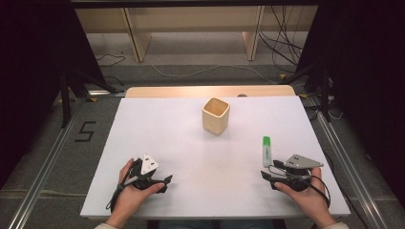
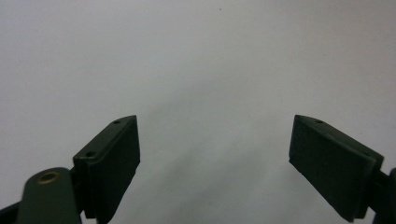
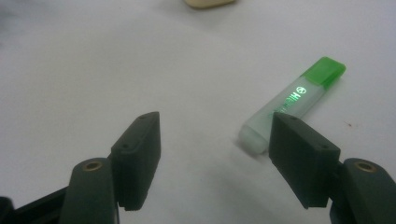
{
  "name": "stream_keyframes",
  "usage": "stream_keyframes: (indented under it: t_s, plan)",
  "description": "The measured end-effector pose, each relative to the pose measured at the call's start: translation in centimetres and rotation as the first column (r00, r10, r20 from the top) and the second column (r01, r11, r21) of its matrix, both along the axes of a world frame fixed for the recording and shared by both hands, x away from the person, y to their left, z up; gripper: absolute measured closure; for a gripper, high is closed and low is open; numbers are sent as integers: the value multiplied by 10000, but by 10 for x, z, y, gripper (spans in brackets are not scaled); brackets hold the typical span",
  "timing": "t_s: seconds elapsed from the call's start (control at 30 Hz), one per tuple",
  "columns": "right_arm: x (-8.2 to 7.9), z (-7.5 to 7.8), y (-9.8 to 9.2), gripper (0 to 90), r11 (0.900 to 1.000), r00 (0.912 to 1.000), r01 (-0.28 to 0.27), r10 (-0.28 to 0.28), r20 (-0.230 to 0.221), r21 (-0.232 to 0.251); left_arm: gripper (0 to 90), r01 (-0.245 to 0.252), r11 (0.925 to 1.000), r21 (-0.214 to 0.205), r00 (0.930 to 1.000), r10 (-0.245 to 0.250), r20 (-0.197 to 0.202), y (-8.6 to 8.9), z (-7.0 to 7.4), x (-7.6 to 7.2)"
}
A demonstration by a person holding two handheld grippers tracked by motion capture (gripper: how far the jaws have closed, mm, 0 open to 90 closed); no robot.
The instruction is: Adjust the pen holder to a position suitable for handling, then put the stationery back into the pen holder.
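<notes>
Both hands (image 1: 136, 188) rest low, hand-held grippers (image 1: 167, 180) seemingly agape.

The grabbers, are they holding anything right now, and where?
Nothing is held. The left gripper is open over bare white table. The right gripper is open too; the green highlighter lies on the table just beyond one jaw, not between them.

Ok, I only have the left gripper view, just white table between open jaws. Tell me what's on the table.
Observer: A green highlighter lies on the table's right side, just ahead of the right gripper.
Operator: Say whether that gripper holds it.
Observer: No. Its jaws are open and the highlighter lies beside them, cap end pointing away.
Operator: Give me anything else out there.
Observer: A square wooden cup stands upright near the table's far middle, well apart from the highlighter.
</notes>
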State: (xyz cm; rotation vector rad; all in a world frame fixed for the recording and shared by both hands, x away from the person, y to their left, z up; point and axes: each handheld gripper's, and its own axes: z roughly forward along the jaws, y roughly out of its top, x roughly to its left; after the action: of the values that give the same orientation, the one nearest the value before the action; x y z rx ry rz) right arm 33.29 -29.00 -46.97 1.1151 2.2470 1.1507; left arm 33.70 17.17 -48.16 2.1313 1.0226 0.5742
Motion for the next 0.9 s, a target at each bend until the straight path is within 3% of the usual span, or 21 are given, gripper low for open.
stream_keyframes:
  t_s: [0.53,0.8,0.9]
  plan:
    - [7,2,1,391,10000,9999,87,-87,88,-25,163,24,9999,-128,10000,-24,-52,2,-1,0]
    - [5,4,-2,488,9999,9997,165,-166,167,31,163,38,9999,-133,10000,-39,-61,-1,-1,0]
    - [7,7,-4,605,9999,9997,84,-82,248,-73,164,0,9999,-137,10000,-1,-62,-1,0,0]
